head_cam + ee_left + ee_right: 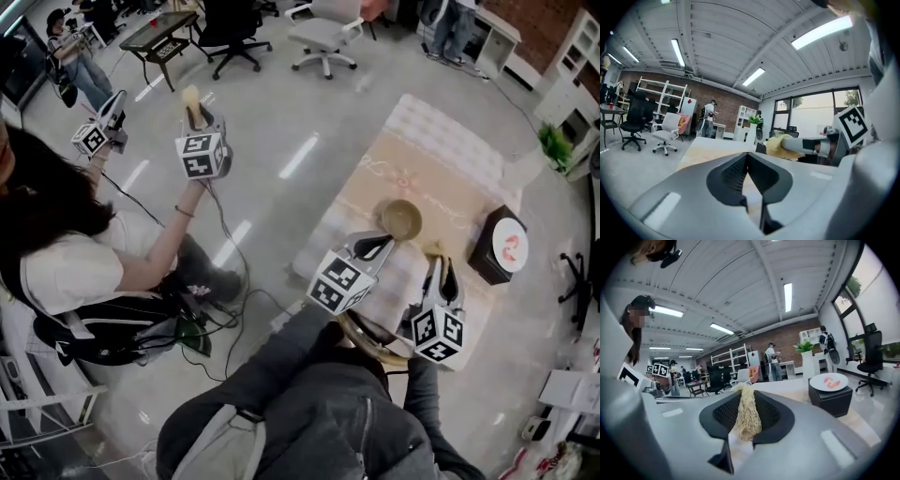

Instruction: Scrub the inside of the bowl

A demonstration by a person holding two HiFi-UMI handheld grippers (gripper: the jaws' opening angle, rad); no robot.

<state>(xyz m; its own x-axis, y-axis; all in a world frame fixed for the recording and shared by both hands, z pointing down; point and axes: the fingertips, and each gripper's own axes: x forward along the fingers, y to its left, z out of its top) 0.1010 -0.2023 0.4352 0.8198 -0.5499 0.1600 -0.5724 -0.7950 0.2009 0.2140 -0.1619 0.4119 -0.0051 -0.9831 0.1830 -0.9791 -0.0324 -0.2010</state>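
A table (pixel 427 159) under a pale cloth (pixel 450 141) bears a bowl (pixel 400 218) just ahead of the left gripper (pixel 382 246). A black box (pixel 482 260) stands right of the right gripper (pixel 441 270), apart from it.

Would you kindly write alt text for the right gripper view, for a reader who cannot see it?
The right gripper is clamped on a straw-coloured fibrous scrubber standing upright between its dark jaws. Behind, at right, a white plate sits on a black box in a brick-walled office.
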